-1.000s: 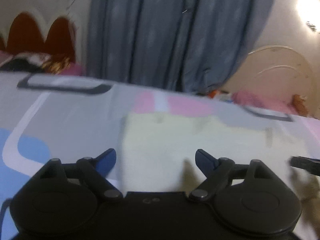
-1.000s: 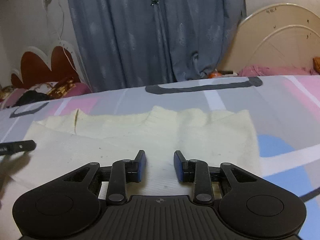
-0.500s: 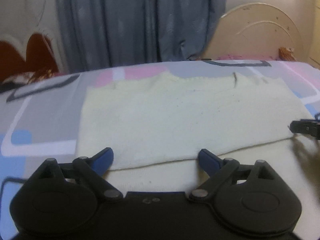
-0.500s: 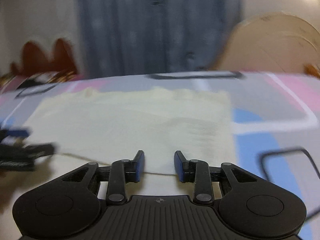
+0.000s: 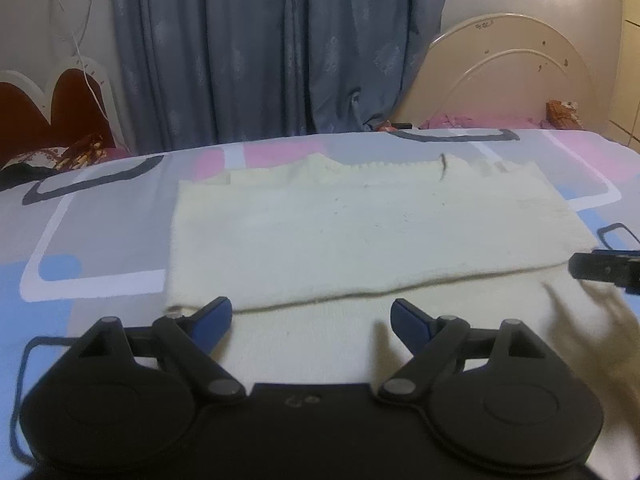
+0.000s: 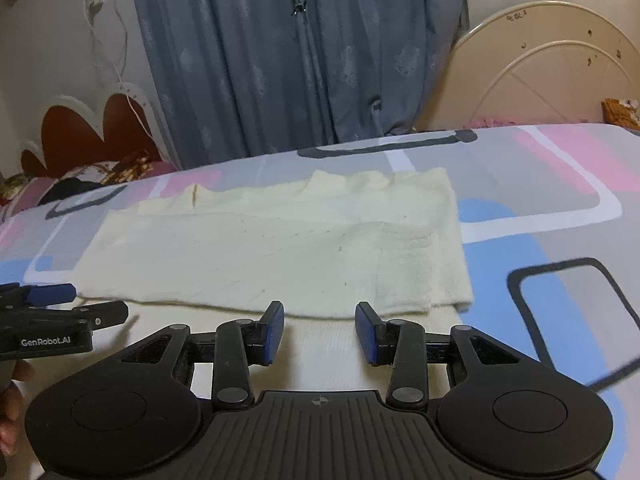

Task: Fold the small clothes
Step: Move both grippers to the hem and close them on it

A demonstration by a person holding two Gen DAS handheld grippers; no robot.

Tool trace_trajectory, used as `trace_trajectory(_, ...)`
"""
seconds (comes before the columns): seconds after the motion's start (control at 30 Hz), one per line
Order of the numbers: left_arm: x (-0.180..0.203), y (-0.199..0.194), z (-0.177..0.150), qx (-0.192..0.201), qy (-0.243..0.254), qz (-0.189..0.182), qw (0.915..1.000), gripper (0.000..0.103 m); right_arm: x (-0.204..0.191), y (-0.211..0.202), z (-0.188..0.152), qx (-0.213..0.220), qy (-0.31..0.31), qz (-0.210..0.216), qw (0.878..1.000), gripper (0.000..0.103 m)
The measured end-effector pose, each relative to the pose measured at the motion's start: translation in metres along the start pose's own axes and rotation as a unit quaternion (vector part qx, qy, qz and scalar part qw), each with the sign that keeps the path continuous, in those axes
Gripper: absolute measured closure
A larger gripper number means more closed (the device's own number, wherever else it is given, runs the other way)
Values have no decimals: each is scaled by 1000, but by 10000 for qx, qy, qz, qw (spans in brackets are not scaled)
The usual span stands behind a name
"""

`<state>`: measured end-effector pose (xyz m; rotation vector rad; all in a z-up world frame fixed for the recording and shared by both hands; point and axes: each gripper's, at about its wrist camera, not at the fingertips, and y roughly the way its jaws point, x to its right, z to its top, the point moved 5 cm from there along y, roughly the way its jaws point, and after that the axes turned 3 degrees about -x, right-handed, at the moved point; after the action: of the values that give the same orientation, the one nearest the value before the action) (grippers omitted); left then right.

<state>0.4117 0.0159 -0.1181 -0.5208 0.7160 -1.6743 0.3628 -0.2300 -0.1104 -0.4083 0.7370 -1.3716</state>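
A cream knit garment (image 5: 360, 240) lies flat on the bed, its far part folded toward me over a lower layer; the fold's edge runs just ahead of both sets of fingertips. My left gripper (image 5: 310, 316) hovers over the near left part of the garment. Its jaws stand wide and are closing, with nothing between them. My right gripper (image 6: 320, 328) hovers over the garment's (image 6: 280, 248) near right part. Its jaws are opening and hold nothing. Each gripper shows in the other's view: the right gripper (image 5: 604, 268) at the right edge, the left gripper (image 6: 60, 304) at the left edge.
The bed sheet (image 5: 100, 232) is grey with pink, blue and white shapes. Blue curtains (image 5: 280, 52) hang behind the bed. A cream headboard (image 5: 508, 76) stands at the back right and a red and white one (image 5: 52, 112) at the back left. A hand (image 6: 12, 400) shows at the lower left.
Both grippers have drawn back toward the near edge of the garment, so the folded layer's edge now lies in front of the fingertips. The right jaws stand wider than before.
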Motion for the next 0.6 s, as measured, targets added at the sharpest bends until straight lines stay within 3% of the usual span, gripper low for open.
trace_trajectory(0.23,-31,-46,-42,-73,-45,62,9999,18,22,-61,-18,-11,281,5,9996,64)
trace_trajectory(0.43,-52,-81,-96,-453,-138,16,9989,31,52,-106,-45,-205,592,-11,9980,64)
trace_trajectory(0.6,-54,-116,-144,-852,-718,-446,9928,30,68,-136,-86,-553,889,325,9940,64)
